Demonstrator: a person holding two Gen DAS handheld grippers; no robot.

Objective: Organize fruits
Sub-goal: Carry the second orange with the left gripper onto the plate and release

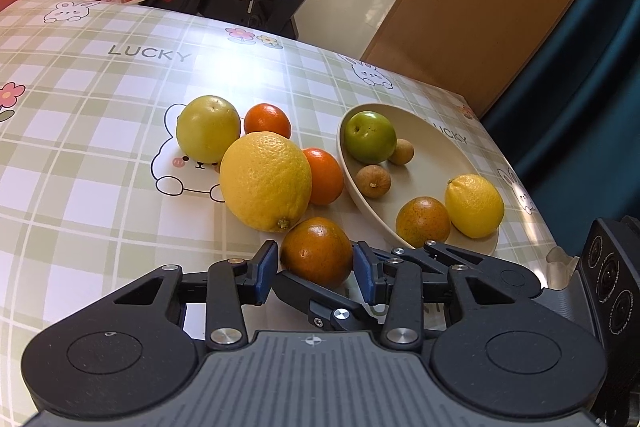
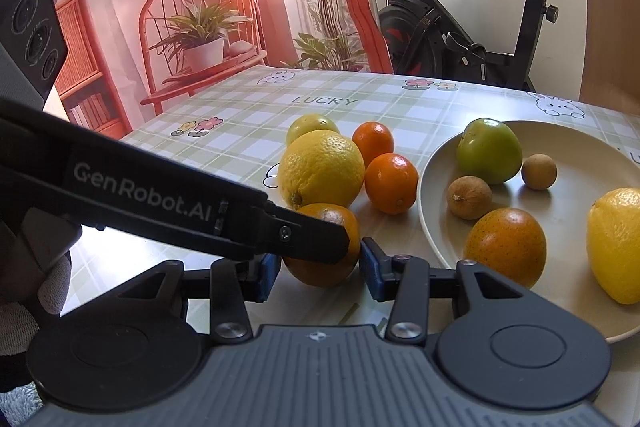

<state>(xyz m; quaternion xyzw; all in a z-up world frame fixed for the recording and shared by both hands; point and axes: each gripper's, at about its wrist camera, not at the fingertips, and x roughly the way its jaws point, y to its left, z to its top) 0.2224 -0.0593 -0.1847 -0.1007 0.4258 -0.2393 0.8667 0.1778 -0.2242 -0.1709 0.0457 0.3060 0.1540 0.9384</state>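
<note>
I have the brownish-orange fruit (image 1: 316,251) sitting between the jaws of both tools at once. The left gripper (image 1: 315,261) flanks it on either side, and the right gripper (image 2: 320,267) flanks it from a crossing angle. Both pairs of jaws stand narrow, with the pads at or almost at the skin. I cannot tell whether either pair is actually pressing.

To do this well, I judge one tool should own the fruit. I'd back one gripper clear, check that the other's pads sit on the widest part, then lift straight up before swinging towards the plate (image 1: 424,167), which lies ahead and to the right of the left jaws. The big lemon (image 1: 264,181) sits just beyond the left pad, so I'd avoid nudging it.

The fruit is close to round. Its slightly longer axis seems to run across the left jaws, and a pale scar faces up and away from the right ones.
</note>
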